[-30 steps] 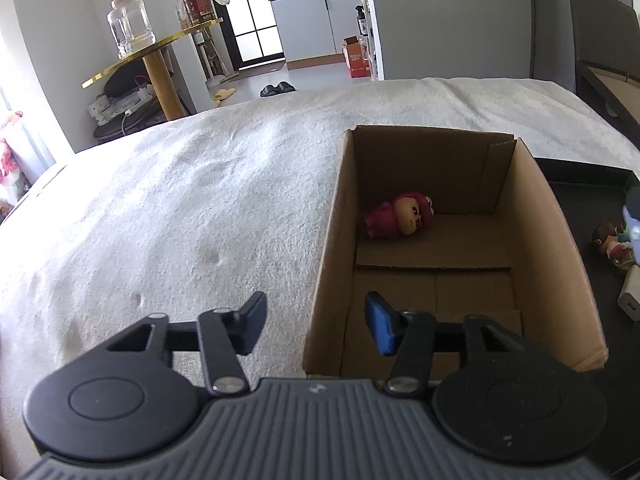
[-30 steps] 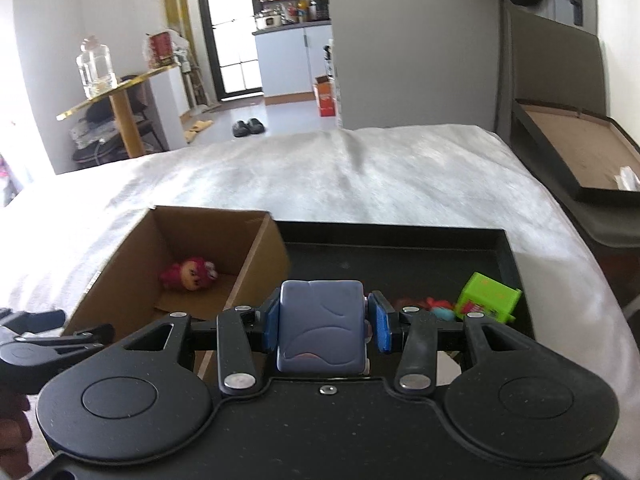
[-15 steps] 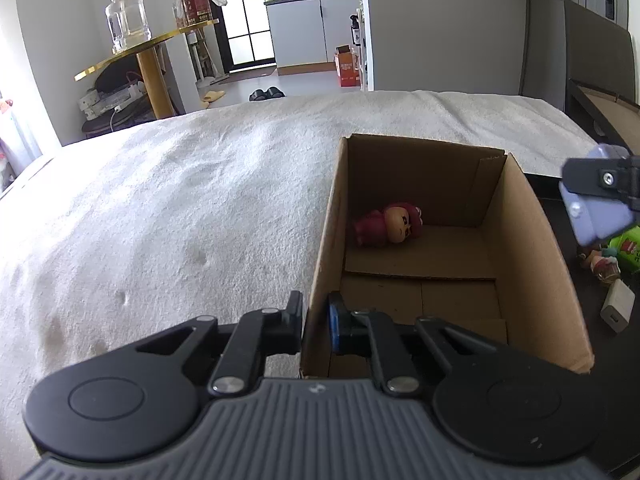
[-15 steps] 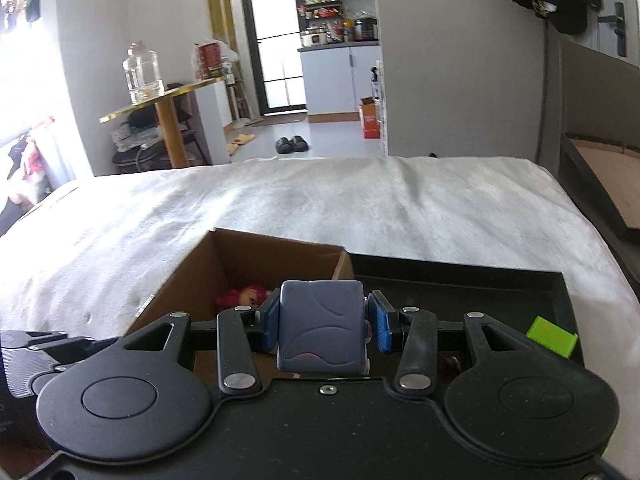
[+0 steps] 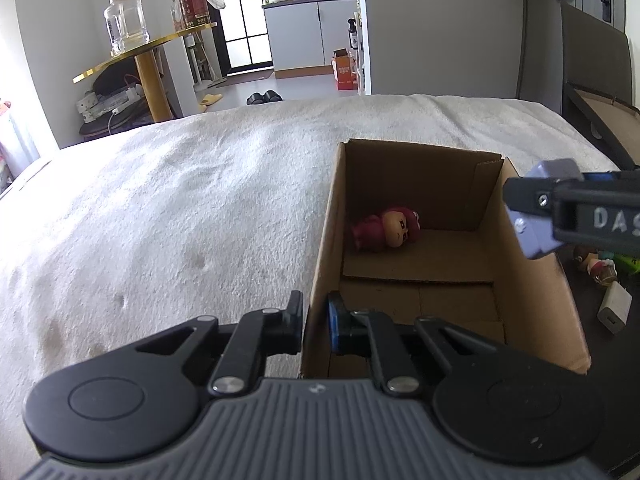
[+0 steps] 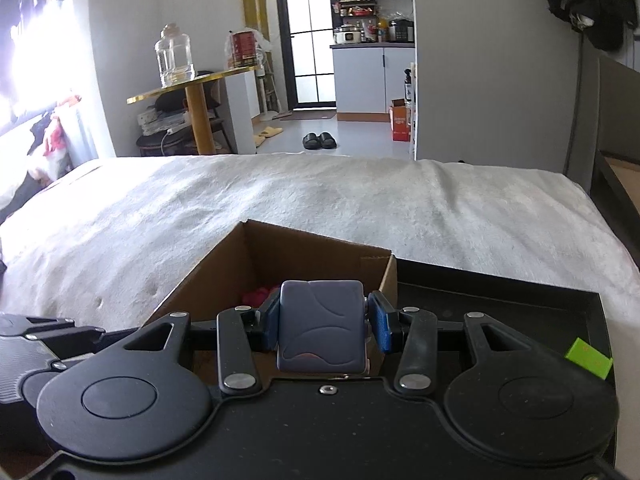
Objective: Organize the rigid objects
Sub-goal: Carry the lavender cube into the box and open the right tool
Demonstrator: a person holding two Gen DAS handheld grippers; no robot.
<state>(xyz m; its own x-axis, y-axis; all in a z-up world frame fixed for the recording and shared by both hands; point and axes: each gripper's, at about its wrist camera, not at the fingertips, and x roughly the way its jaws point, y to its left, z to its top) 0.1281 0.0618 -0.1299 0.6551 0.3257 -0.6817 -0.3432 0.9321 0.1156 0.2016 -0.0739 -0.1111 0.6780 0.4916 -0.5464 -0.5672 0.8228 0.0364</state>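
Left wrist view: white fuzzy blanket [image 5: 180, 208] fills the mid frame; room w/ gold round table [image 5: 144, 52] upper left. 1 cardboard box [image 5: 532, 280] right of centre, open top, 1 red doll [image 5: 386, 228] lying inside at its far end. Left gripper [image 5: 314, 322] clamped on box's near-left wall. Black tray [image 5: 624, 360] at right edge: 1 small figurine [image 5: 598, 266], 1 white charger [image 5: 614, 306].

Right wrist view: same blanket across mid frame, kitchen doorway top centre. Right gripper [image 6: 322, 326] grips 1 blue-grey rounded block [image 6: 322, 330] over the box, lower centre. 1 green cube [image 6: 588, 358] on tray, right.
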